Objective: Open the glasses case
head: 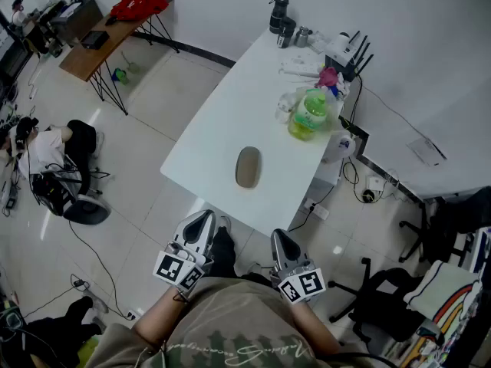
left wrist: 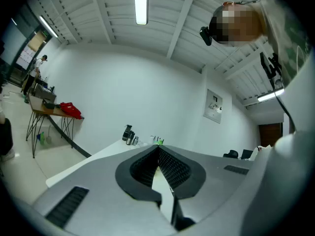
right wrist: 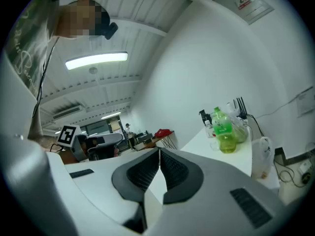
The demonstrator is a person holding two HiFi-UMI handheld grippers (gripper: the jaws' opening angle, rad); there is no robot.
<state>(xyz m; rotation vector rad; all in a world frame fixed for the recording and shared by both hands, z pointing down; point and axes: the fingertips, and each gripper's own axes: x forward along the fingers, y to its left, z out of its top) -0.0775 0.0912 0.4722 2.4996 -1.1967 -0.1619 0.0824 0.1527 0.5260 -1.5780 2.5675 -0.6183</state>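
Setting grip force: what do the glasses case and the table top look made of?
The glasses case looks like matte tan-grey fabric or leatherette: no glare, soft rounded outline. It is too small in view to be sure. The table is probably smooth white laminate or painted board: an even, slightly glossy surface with a thin, straight edge.
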